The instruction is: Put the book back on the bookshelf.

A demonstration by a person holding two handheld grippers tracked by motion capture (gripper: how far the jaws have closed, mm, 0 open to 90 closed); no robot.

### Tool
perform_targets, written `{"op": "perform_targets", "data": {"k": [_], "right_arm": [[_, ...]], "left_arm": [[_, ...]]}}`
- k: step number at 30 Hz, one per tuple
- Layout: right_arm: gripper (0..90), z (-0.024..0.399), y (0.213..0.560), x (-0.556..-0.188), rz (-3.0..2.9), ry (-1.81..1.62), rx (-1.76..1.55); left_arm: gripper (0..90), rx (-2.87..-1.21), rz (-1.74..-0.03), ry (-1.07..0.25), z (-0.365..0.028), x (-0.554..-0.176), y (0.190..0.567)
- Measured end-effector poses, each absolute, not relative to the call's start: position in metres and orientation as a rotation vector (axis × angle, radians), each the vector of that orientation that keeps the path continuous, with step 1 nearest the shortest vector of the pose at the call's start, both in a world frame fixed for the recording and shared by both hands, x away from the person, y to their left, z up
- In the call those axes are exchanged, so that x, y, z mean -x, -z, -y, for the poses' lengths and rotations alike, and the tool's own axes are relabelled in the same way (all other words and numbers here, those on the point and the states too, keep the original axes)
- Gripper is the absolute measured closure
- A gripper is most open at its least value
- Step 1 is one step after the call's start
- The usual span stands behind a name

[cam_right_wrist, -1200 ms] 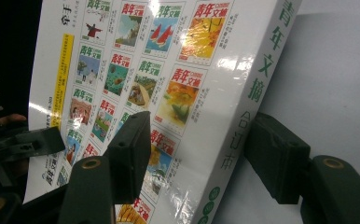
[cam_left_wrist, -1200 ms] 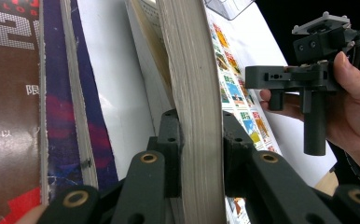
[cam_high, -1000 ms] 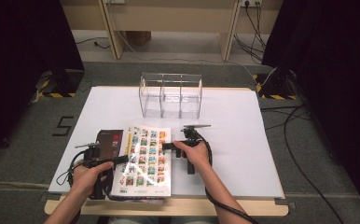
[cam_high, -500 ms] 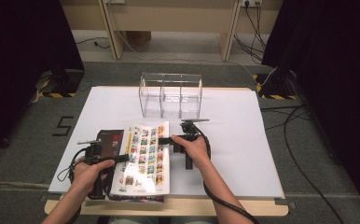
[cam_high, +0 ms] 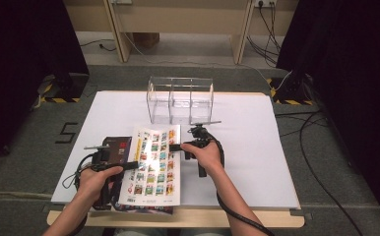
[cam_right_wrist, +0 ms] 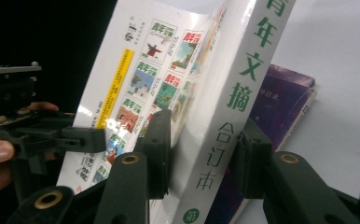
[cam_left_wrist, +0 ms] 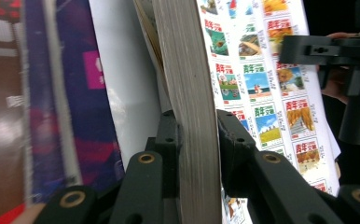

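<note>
**A:** Where is the thick bound volume point(cam_high: 153, 164) sitting?

**B:** Lower centre of the high view, over the white table point(cam_high: 257, 147). I'm clamping my left gripper point(cam_left_wrist: 194, 154) on its page edge, and my right gripper point(cam_right_wrist: 201, 154) is closing across the spine.

**A:** How is it handling?

**B:** I'm judging it heavy, with a glossy, slippery cover and floppy pages. I'm favouring the spine, the stiffest hold. A purple book point(cam_right_wrist: 280, 107) is lying underneath.
</note>
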State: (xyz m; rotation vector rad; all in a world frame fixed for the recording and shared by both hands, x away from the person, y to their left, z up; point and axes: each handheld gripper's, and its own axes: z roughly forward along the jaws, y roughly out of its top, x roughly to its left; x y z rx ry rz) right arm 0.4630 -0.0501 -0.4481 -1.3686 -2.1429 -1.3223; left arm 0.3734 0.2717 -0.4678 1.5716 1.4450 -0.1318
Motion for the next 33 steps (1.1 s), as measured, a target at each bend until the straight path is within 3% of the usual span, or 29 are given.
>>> {"op": "perform_targets", "data": {"k": [10,16,20,23,33], "right_arm": [[61.8,0.055,0.462,-0.469,2.020,1.309,1.367],[67.0,0.052,0.456,-0.467,2.023,1.319,1.382],[72.7,0.058,0.443,-0.459,1.958,1.427,1.380],[74.0,0.071,0.410,-0.446,2.019,1.570,1.361],[74.0,0.099,0.354,-0.416,2.258,1.757,1.440]], "left_arm": [[71.9,-1.610,-1.481,0.137,-0.267,-0.379,0.471],[70.4,-1.578,-1.485,0.150,-0.270,-0.378,0.472],[60.0,-1.549,-1.450,0.152,-0.270,-0.375,0.470],[59.5,-1.513,-1.378,0.016,-0.276,-0.363,0.459],[54.1,-1.470,-1.343,-0.144,-0.289,-0.337,0.459]]}}
